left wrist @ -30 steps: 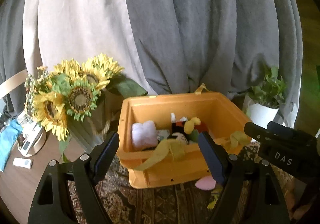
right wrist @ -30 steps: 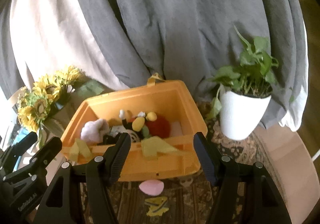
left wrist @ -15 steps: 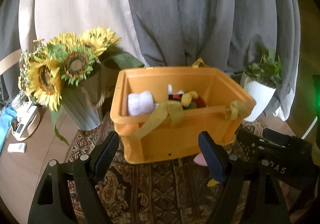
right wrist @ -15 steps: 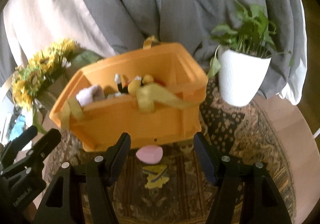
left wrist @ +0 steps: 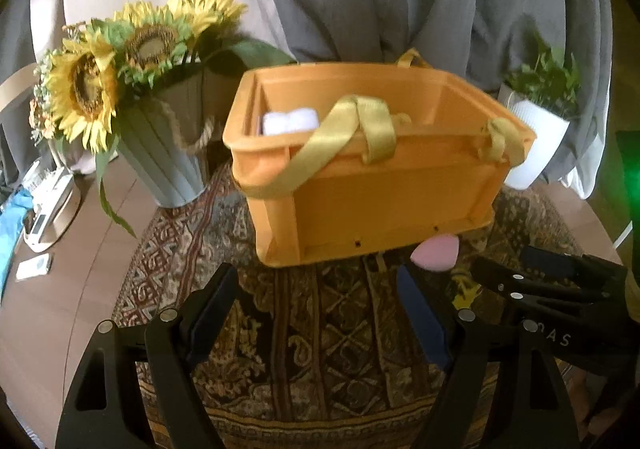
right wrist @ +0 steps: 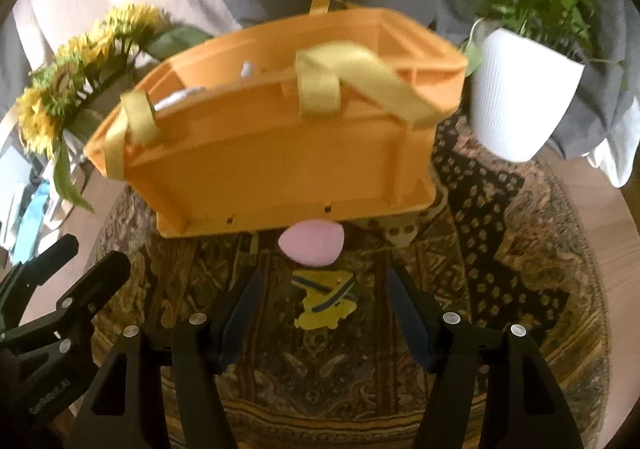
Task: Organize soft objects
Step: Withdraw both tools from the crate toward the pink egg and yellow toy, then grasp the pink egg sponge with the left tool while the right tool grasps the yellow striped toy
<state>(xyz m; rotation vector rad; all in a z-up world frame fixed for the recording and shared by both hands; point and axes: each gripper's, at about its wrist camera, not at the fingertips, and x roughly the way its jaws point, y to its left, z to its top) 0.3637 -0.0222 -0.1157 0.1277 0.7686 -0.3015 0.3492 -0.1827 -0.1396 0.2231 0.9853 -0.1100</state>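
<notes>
An orange storage bin (left wrist: 384, 205) (right wrist: 276, 165) with yellow fabric handles stands on a patterned rug. A white soft item (left wrist: 290, 121) shows inside it. A pink soft piece (right wrist: 312, 243) (left wrist: 436, 257) lies on the rug against the bin's front wall. A flat yellow and blue soft item (right wrist: 326, 305) lies just nearer. My right gripper (right wrist: 324, 297) is open, low over the rug, with the yellow item between its fingers. My left gripper (left wrist: 320, 297) is open and empty in front of the bin, left of the pink piece.
A grey vase of sunflowers (left wrist: 132, 61) stands left of the bin. A white pot with a green plant (right wrist: 524, 97) stands to its right. Grey and cream curtains hang behind. Small devices (left wrist: 44, 205) lie on the wooden tabletop at far left.
Both grippers have dropped lower and closer to the rug. The bin's inside is now mostly hidden behind its front wall. The yellow item now sits between the right fingers.
</notes>
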